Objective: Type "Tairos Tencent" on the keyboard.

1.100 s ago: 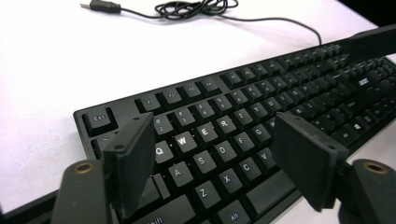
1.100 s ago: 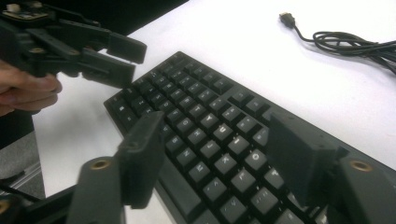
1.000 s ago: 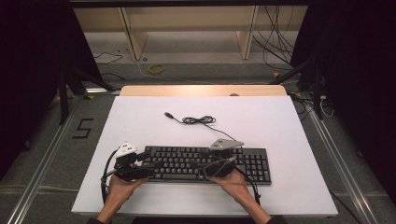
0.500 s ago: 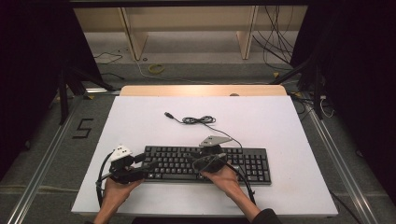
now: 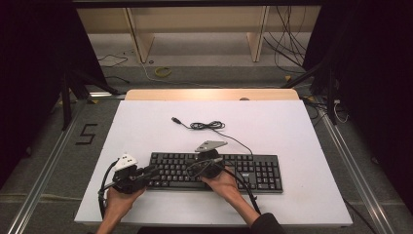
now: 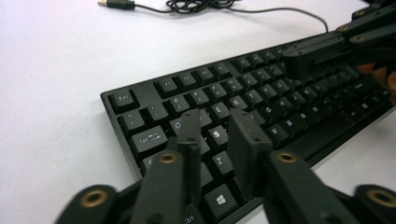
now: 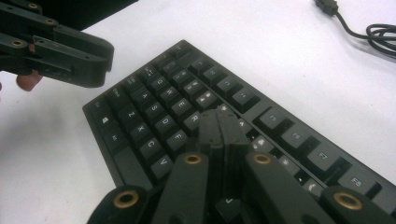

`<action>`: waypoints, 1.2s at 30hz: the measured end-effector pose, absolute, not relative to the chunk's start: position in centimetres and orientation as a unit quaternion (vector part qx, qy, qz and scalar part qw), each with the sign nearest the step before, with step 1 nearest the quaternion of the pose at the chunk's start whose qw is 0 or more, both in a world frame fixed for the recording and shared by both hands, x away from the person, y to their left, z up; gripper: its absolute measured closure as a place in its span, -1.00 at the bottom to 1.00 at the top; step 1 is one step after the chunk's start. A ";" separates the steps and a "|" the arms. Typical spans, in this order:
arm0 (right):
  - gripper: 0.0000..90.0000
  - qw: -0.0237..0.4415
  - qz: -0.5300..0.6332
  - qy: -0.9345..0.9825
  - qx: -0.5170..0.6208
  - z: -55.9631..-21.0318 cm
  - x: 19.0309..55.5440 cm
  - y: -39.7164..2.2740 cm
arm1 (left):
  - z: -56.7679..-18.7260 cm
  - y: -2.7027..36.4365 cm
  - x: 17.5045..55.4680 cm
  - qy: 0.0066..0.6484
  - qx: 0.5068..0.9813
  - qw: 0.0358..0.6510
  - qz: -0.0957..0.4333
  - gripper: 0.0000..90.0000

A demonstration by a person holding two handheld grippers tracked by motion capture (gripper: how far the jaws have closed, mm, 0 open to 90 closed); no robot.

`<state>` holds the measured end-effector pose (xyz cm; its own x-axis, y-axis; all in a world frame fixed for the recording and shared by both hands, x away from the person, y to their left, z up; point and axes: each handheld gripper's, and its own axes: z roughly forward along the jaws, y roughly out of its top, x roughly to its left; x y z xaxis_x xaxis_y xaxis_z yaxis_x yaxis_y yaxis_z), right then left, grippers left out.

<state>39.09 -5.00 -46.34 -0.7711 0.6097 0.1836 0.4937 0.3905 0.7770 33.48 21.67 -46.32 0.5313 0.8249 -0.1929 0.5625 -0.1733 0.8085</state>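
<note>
A black keyboard [image 5: 253,170] lies across the near part of the white table [image 5: 292,131]. Its cable [image 5: 209,126] coils behind it and ends in a loose USB plug [image 5: 174,119]. My left gripper [image 5: 153,171] hovers low over the keyboard's left end. Its jaws stand a little apart above the letter keys [image 6: 217,123], with nothing between them. My right gripper [image 5: 192,169] points left over the middle-left keys with its jaws pressed together [image 7: 219,116]. The two grippers' tips face each other a short way apart. The right gripper [image 6: 317,58] also appears in the left gripper view, and the left gripper [image 7: 88,56] in the right gripper view.
The table has a wooden strip [image 5: 209,94] along its far edge. Behind it are shelf legs [image 5: 255,34] and loose cables on the floor [image 5: 163,71]. A floor mark "5" [image 5: 87,134] lies left of the table.
The right gripper has moved left along the keyboard toward the left gripper. The left gripper has shifted slightly left and nearer to the person.
</note>
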 end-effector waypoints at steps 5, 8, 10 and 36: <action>1.00 0.062 0.434 0.835 0.333 -46.7 39.4 -4.5 | -46.6 21.9 33.4 0.466 0.760 0.429 0.149 0.89; 1.00 0.061 0.432 0.836 0.333 -46.8 39.5 -4.4 | -46.9 22.1 33.5 0.472 0.762 0.418 0.147 0.95; 1.00 0.061 0.430 0.837 0.333 -46.9 39.5 -4.2 | -47.1 22.1 33.6 0.473 0.765 0.412 0.145 0.97; 1.00 0.064 0.412 0.844 0.336 -47.7 39.9 -2.8 | -47.5 22.0 33.9 0.480 0.772 0.394 0.134 0.97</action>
